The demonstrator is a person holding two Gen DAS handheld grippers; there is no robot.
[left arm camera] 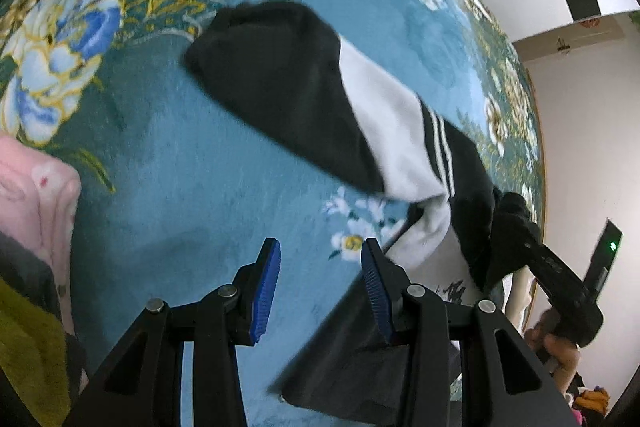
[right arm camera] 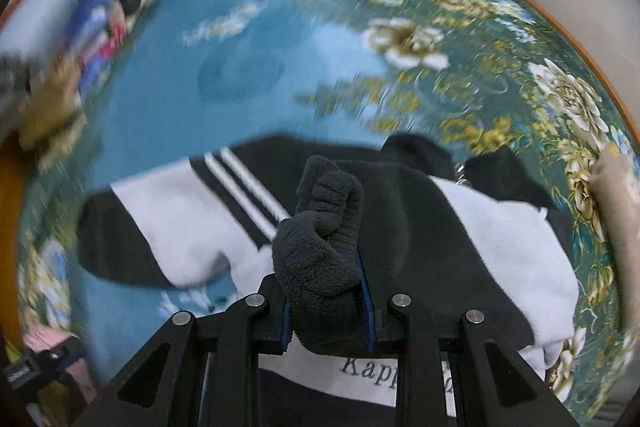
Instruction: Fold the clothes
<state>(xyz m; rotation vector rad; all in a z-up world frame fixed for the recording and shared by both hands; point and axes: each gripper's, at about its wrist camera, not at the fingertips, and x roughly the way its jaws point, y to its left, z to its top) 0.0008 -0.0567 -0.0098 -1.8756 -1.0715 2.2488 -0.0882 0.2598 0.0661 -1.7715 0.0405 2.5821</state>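
The black-and-white sweatshirt (left arm camera: 384, 131) hung partly lifted above the blue floral blanket (left arm camera: 192, 163), and everything else is placed here against that garment. In the left wrist view one sleeve stretched out from it across the blanket, its black cuff end (left arm camera: 256, 51) farthest from the camera, a white band and two thin white stripes nearer the body.

The left gripper (left arm camera: 320, 283) sat below the sleeve with its jaws spread, nothing between the blue pads (left arm camera: 266, 291); only bare blue blanket showed through the gap. The garment's dark lower hem drooped just beside and behind the right-hand pad. Whether cloth touched that pad could not be told.

The right gripper (right arm camera: 326, 307) had its jaws pinching a bunched fold of the sweatshirt's black fleece (right arm camera: 324, 227), which rose in a thick roll above the pads. In the left wrist view that gripper (left arm camera: 560, 275) appeared at the garment's far right edge, with a hand (left arm camera: 560, 347) on its handle.

To the left of the sleeve, a broad stretch of blanket lay open up to a pink garment (left arm camera: 36, 187) at the frame's edge. Beyond the sweatshirt in the right wrist view, open blue blanket ran to a blurred pile of clothes (right arm camera: 80, 39) at its far left corner. A white wall (left arm camera: 592, 147) bordered the blanket on the sweatshirt's right.
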